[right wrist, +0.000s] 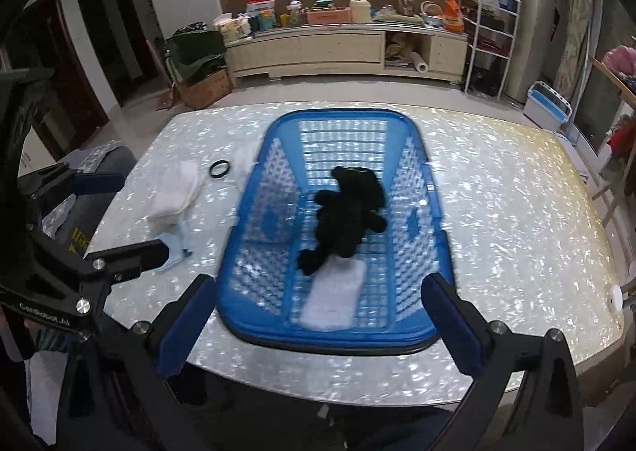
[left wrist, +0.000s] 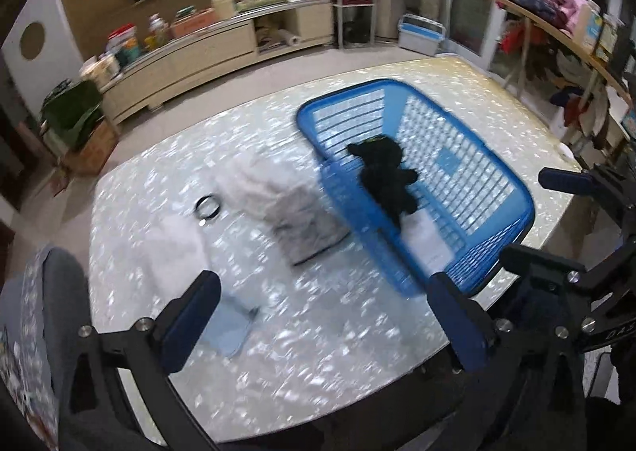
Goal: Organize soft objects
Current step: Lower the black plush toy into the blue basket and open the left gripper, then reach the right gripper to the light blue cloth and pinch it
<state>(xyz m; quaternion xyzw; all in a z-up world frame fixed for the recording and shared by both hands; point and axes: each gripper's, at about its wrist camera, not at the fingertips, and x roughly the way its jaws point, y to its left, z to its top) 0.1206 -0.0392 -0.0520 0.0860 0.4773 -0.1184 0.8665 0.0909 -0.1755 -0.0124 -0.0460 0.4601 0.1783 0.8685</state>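
The black soft toy (left wrist: 385, 177) lies in the blue basket (left wrist: 512, 188) on the table (left wrist: 318, 331); the left gripper (left wrist: 324, 316) is wide open, empty, over blurry cloths (left wrist: 286, 208). In the right view, the right gripper (right wrist: 318, 326) gapes empty before the basket, which hides a white cloth (right wrist: 242, 159).

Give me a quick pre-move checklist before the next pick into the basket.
1. Left gripper empty, jaws wide: ok.
2. Right gripper empty, jaws wide: ok.
3. Black plush toy inside the blue basket: ok.
4. Basket has room left; only the plush and a white cloth inside: ok.
5. Soft items cleared off the table: not ok; white cloth pile, grey-white garment and light blue piece remain.
6. Black ring soft or not: cannot tell.
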